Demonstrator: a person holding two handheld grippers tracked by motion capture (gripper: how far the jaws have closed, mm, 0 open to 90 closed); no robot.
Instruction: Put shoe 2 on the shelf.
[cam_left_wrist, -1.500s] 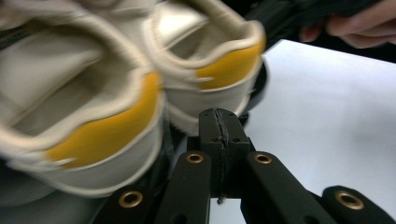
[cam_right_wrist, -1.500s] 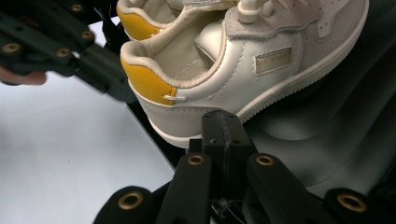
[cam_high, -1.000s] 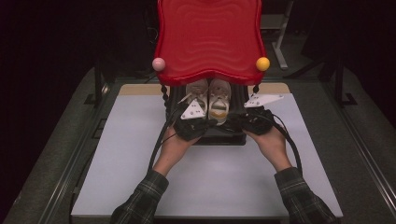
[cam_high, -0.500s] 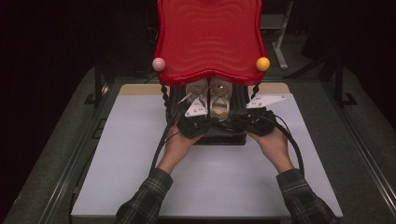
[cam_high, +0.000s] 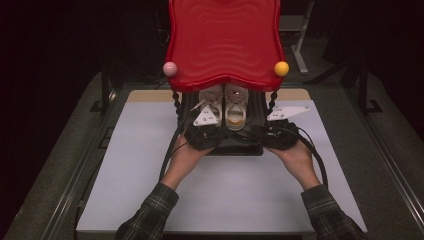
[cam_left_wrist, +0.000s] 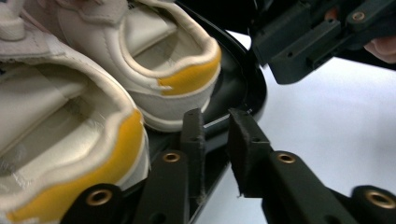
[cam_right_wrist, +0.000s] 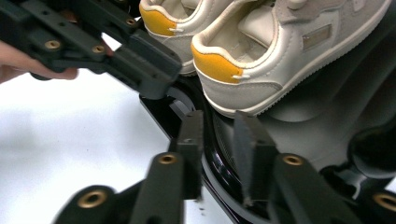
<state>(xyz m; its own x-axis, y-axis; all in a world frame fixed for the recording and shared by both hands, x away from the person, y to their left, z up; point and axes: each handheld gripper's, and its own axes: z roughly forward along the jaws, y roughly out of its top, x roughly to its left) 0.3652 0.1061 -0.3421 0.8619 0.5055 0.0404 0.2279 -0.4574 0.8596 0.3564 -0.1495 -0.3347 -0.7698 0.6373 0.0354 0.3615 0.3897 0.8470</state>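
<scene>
The fingers (cam_left_wrist: 243, 140) of the left gripper (cam_high: 202, 136) stand a little apart, astride the front rim of the black tray (cam_left_wrist: 243, 79); they have just been opening, and the pads look clear of the rim. The right gripper (cam_high: 280, 136) matches it: its fingers (cam_right_wrist: 247, 154) have also just been opening and sit slightly parted on either side of the same rim, not clamped on it. Both are held low by the person's hands, side by side at the near edge of the tray, which rests on the white counter (cam_high: 150, 165) under the red shelf (cam_high: 224, 42) of a small rack. On the tray stands a pair of cream shoes (cam_high: 224, 106) with yellow heel patches, heels toward the grippers, the two shoes just beside each other and close behind the rim.
</scene>
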